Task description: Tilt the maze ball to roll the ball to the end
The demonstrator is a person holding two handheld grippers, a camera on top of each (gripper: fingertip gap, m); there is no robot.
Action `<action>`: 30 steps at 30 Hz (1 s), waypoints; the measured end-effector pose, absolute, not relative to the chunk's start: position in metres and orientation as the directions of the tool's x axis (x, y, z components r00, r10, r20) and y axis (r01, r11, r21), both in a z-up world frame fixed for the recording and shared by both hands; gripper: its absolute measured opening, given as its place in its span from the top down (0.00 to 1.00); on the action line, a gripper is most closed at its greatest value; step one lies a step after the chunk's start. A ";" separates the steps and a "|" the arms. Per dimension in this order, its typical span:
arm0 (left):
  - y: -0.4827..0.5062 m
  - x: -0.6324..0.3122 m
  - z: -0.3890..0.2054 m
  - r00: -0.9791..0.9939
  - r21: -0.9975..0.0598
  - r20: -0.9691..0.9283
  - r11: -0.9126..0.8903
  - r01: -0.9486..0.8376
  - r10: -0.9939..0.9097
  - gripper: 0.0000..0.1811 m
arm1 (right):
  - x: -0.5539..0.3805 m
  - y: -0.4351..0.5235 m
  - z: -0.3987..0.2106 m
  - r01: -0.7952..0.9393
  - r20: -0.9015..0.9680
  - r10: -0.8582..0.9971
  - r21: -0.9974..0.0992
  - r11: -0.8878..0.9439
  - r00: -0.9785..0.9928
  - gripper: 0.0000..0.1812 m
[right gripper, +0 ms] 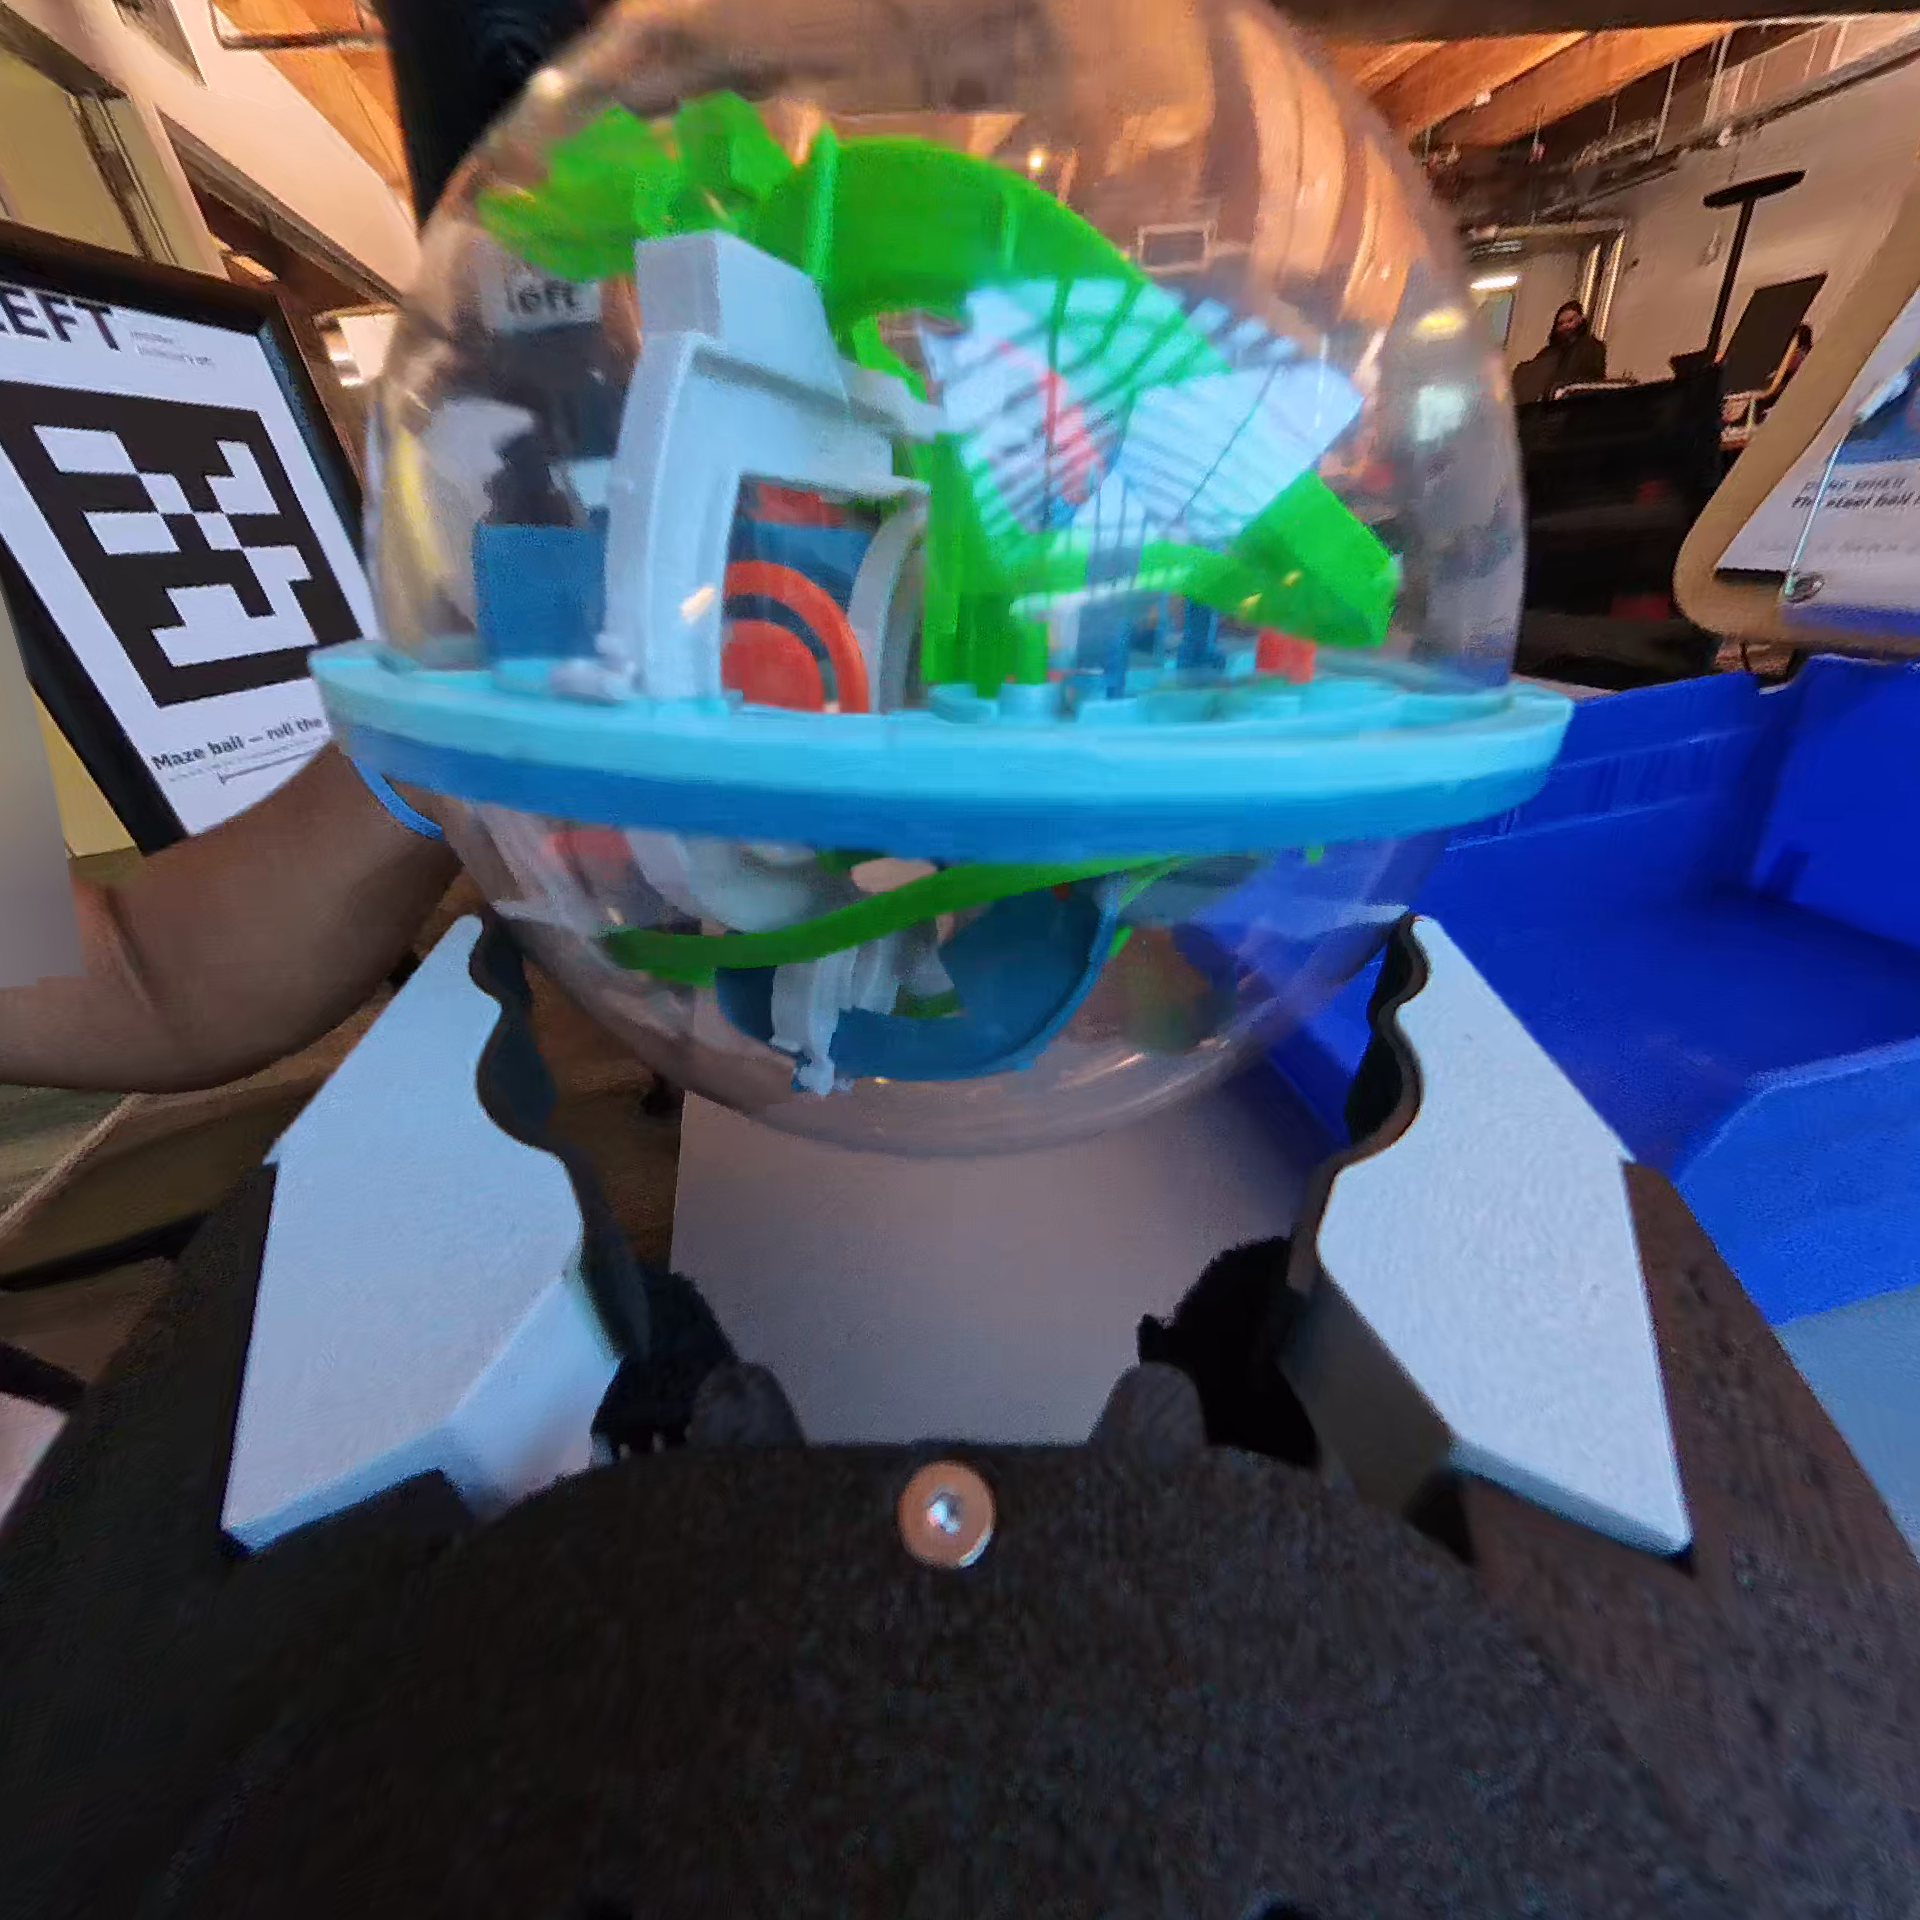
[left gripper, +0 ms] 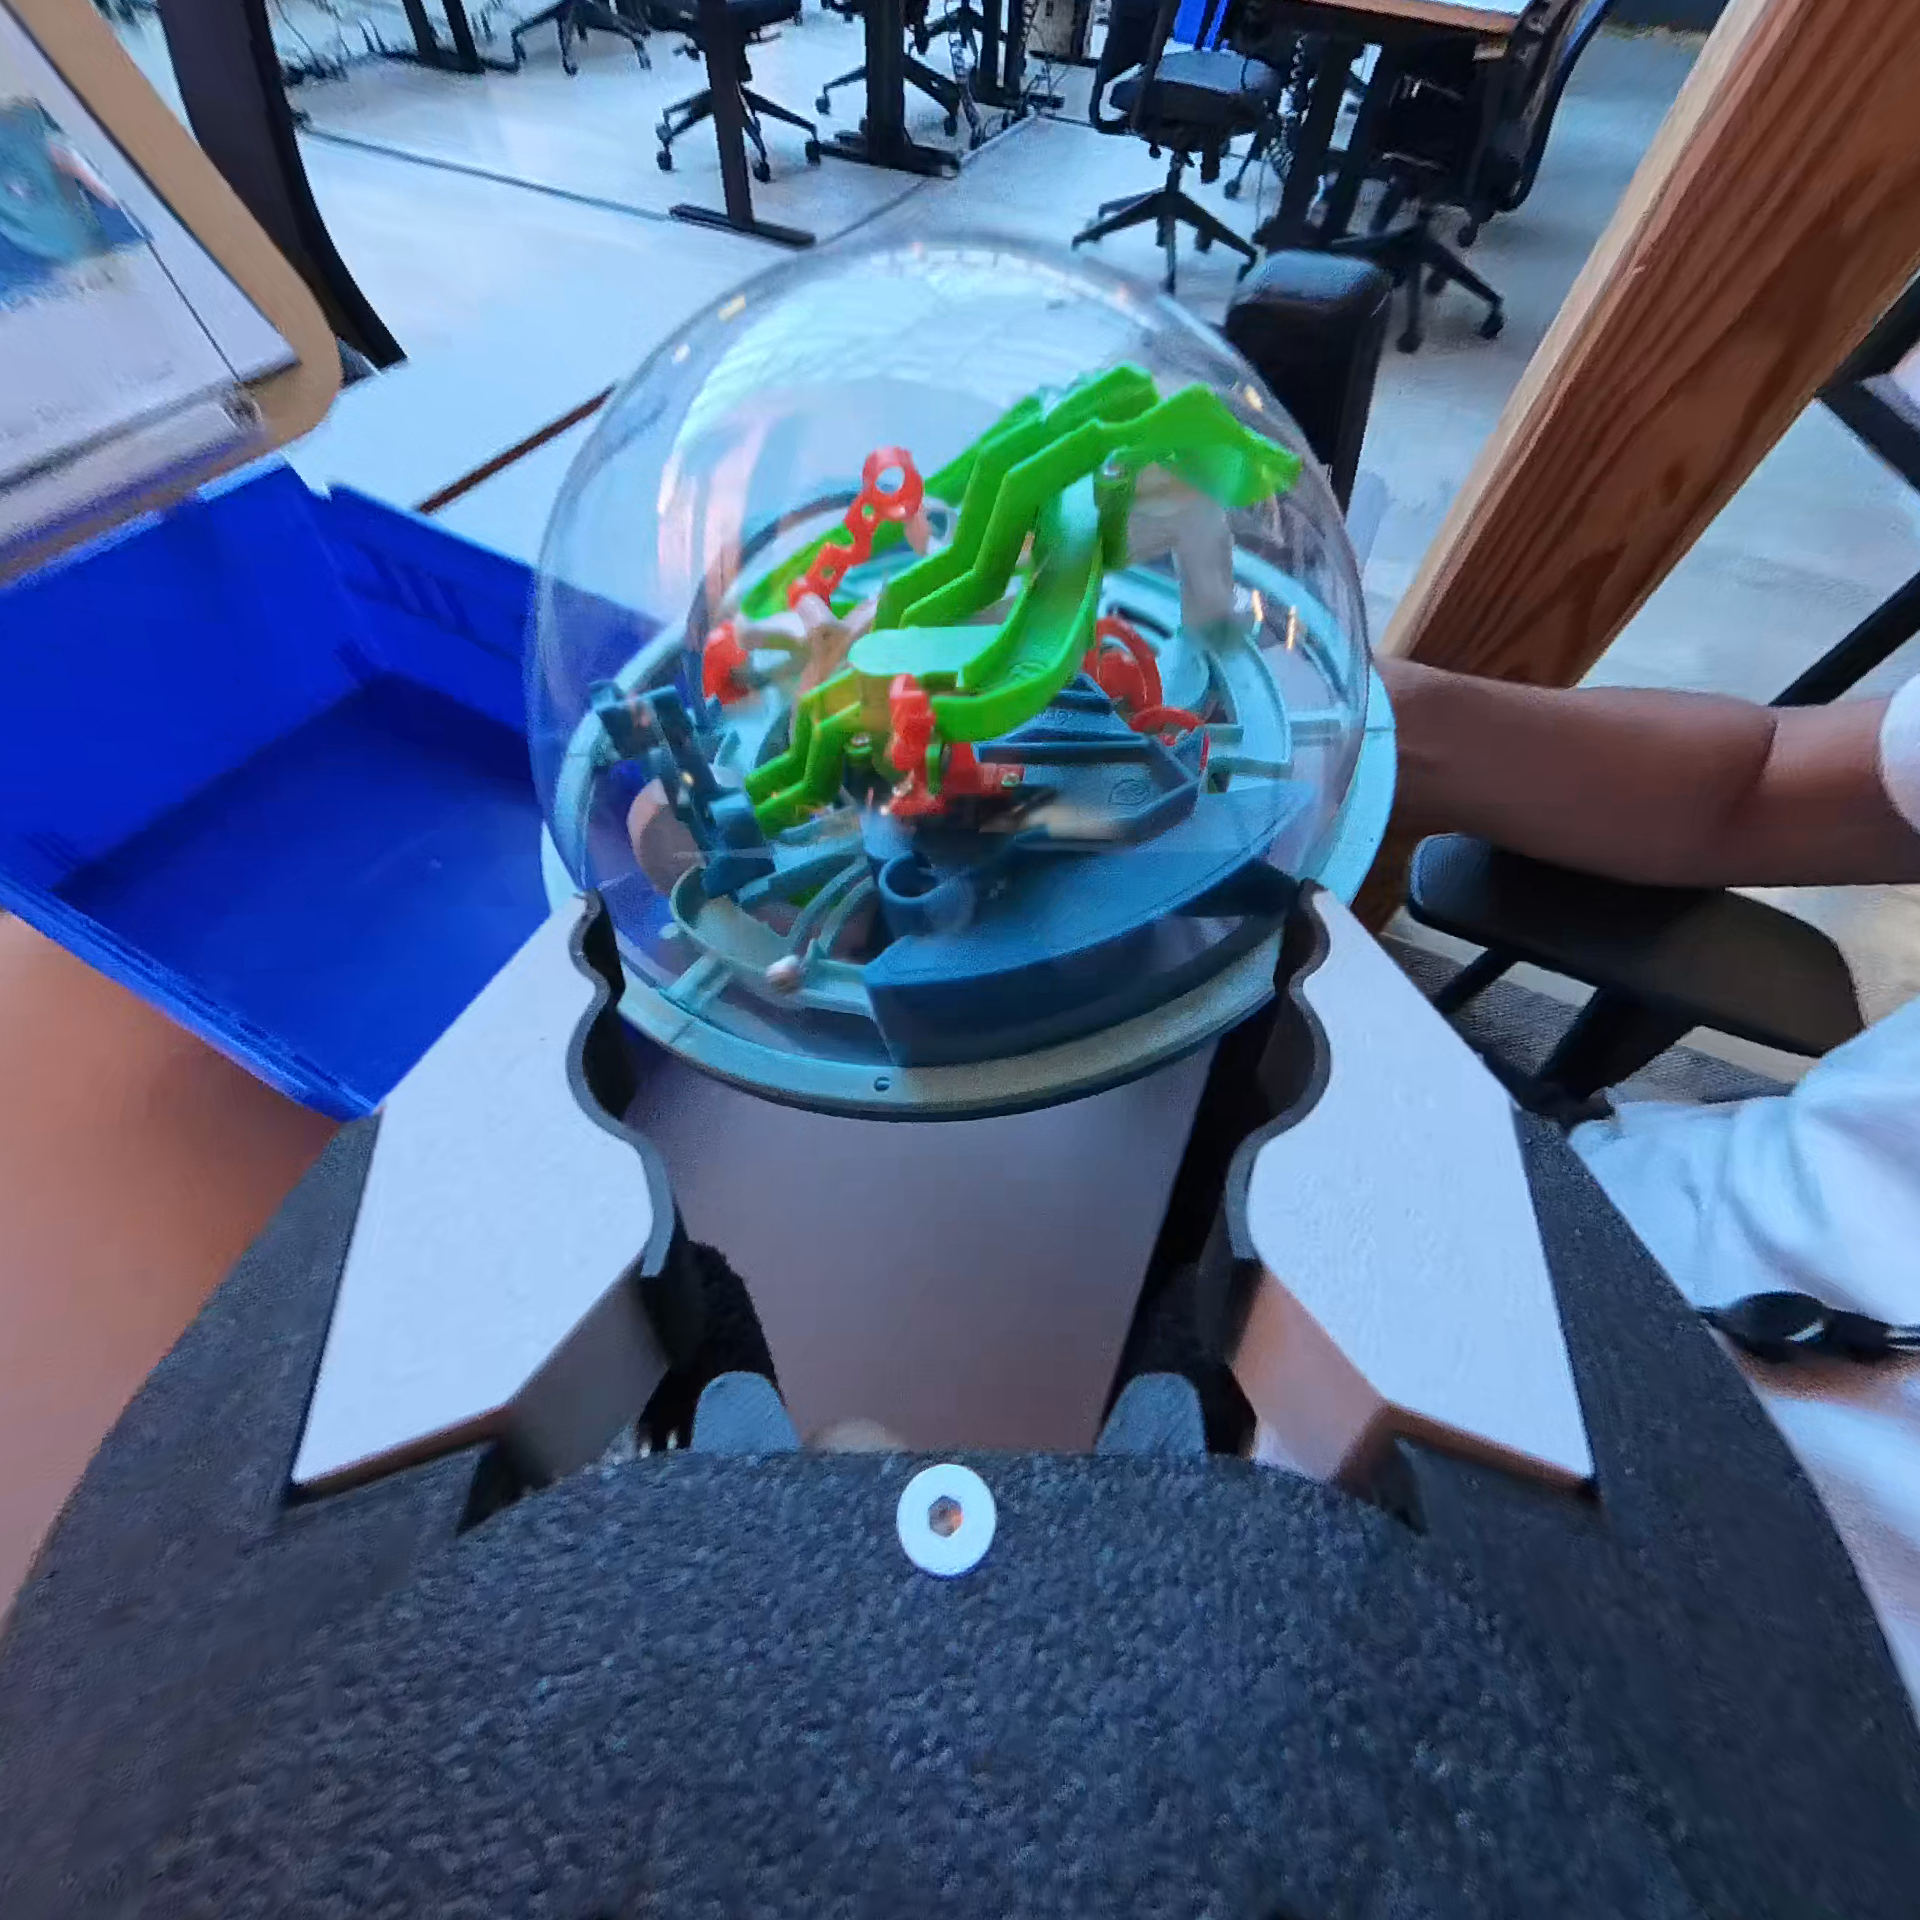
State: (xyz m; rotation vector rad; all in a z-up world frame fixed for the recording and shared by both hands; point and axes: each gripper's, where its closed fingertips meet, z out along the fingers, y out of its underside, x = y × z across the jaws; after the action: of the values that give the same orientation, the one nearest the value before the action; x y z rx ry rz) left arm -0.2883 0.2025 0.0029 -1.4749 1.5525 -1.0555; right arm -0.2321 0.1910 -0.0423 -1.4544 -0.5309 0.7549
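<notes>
The maze ball (left gripper: 951, 665) is a clear sphere with green, red and blue tracks inside and a light blue rim around its middle. It is held up in the air between both grippers. My left gripper (left gripper: 951, 940) is shut on its near side, and I look down onto the tracks. A small silvery ball (left gripper: 781, 971) sits on the light blue outer ring at the front left. My right gripper (right gripper: 945, 966) is shut on the lower half of the maze ball (right gripper: 935, 520), whose rim lies nearly level and slightly tilted. The small ball is not clear in the right wrist view.
An open blue bin (left gripper: 260, 790) stands left of the sphere and also shows in the right wrist view (right gripper: 1714, 987). A wooden post (left gripper: 1662, 343) rises at the right. A person's forearm (left gripper: 1662, 779) reaches in. A marker board (right gripper: 177, 540) stands at the left. Office chairs stand beyond.
</notes>
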 end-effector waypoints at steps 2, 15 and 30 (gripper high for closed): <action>0.195 -0.287 0.019 -0.094 -0.922 -0.126 0.151 -0.357 -0.988 0.32 | -0.235 0.189 -0.040 -0.093 -0.046 0.728 -0.995 0.025 0.684 0.15; 0.156 -0.301 0.133 -0.059 -0.927 -0.360 0.364 -0.089 -0.931 0.33 | -0.242 0.164 0.080 -0.037 0.189 0.712 -0.957 0.289 0.676 0.15; 0.139 -0.312 0.192 -0.046 -0.897 -0.412 0.397 0.196 -0.910 0.33 | -0.243 0.143 0.159 0.117 0.384 0.636 -0.900 0.421 0.669 0.15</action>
State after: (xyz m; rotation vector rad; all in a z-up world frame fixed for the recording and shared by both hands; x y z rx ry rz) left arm -0.3123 0.1392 0.1919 -0.7259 1.3049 -1.0370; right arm -0.2431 0.1428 0.1593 -1.1119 -0.8035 0.3731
